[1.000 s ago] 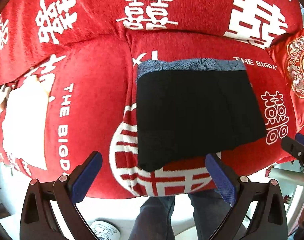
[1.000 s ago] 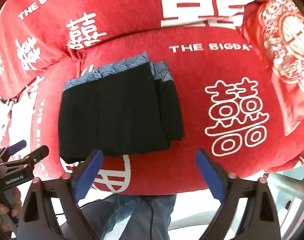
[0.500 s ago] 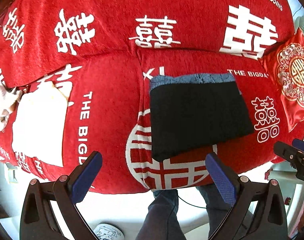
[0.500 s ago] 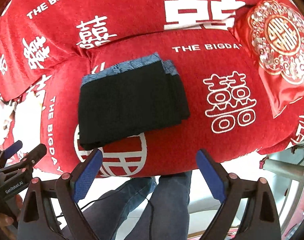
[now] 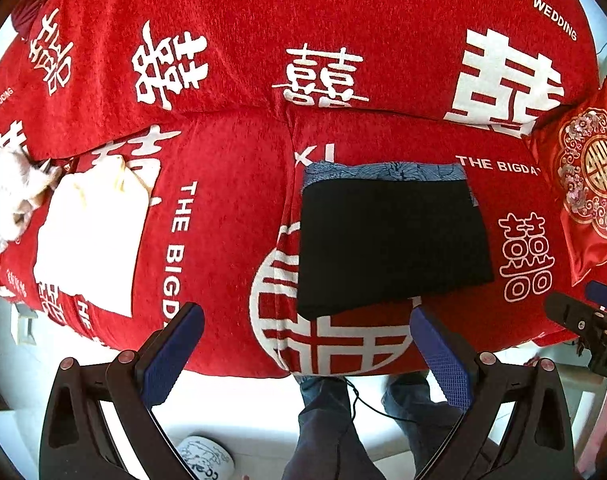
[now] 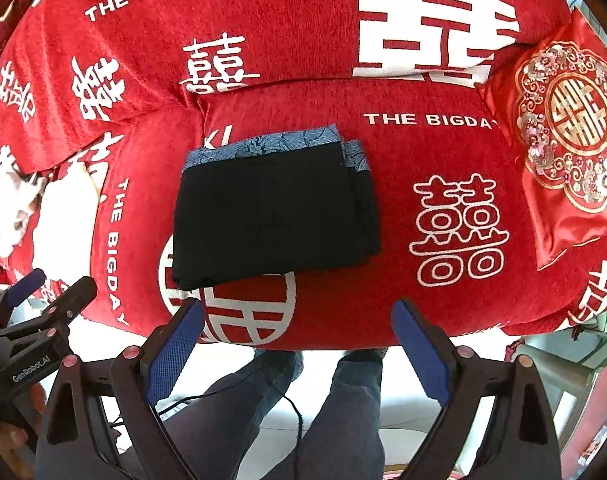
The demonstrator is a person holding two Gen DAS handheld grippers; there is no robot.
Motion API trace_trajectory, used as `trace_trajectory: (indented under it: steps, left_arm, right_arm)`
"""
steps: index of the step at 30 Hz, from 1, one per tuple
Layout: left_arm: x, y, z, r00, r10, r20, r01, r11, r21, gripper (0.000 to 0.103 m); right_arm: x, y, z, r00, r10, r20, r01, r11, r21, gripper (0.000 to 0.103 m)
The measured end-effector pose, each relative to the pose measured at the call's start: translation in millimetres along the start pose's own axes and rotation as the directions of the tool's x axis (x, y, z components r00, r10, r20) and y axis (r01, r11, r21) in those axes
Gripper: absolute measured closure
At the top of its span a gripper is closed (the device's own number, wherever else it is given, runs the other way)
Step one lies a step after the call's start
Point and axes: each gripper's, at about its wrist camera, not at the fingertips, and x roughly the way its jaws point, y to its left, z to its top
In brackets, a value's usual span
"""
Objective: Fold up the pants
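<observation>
The black pants (image 5: 391, 240) lie folded into a flat rectangle with a blue patterned waistband at the far edge, on the red sofa seat (image 5: 223, 220). They also show in the right wrist view (image 6: 275, 208). My left gripper (image 5: 307, 348) is open and empty, held back off the sofa's front edge. My right gripper (image 6: 299, 344) is open and empty, also back from the edge. Neither touches the pants.
A folded white garment (image 5: 91, 240) and crumpled white cloth (image 5: 7, 196) lie on the left seat. A red embroidered cushion (image 6: 563, 136) rests at the right. The person's legs (image 6: 283, 408) stand below the sofa edge.
Both grippers have drawn back and up from the sofa; the pants look smaller and farther. The pants have not moved.
</observation>
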Motion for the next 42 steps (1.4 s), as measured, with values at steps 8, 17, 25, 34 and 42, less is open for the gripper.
trace_trajectory:
  steps: [8, 17, 25, 34, 42]
  left_arm:
    - [-7, -18, -7, 1.000, 0.018, -0.004, -0.018, 1.000, 0.013, 0.000]
    - [-9, -22, -11, 1.000, 0.021, -0.004, -0.021, 1.000, 0.019, 0.000]
    - [-9, -15, -8, 1.000, 0.008, -0.010, -0.008, 1.000, 0.002, 0.000]
    - [-6, -11, -6, 1.000, -0.007, -0.014, 0.006, 1.000, -0.008, 0.000]
    - [-9, -16, -5, 1.000, -0.005, -0.003, 0.005, 1.000, 0.014, 0.000]
  right_arm:
    - [-3, -17, -1, 1.000, -0.004, -0.014, 0.004, 1.000, 0.008, 0.007]
    - [-3, -12, -4, 1.000, -0.002, -0.012, 0.002, 1.000, -0.018, 0.007]
    - [-1, -6, -1, 1.000, -0.004, -0.014, 0.004, 0.999, -0.035, 0.007]
    - [1, -6, -1, 1.000, -0.004, -0.018, 0.003, 0.999, -0.035, 0.007]
    - [2, -5, -2, 1.000, -0.005, -0.018, 0.004, 0.999, -0.036, 0.007]
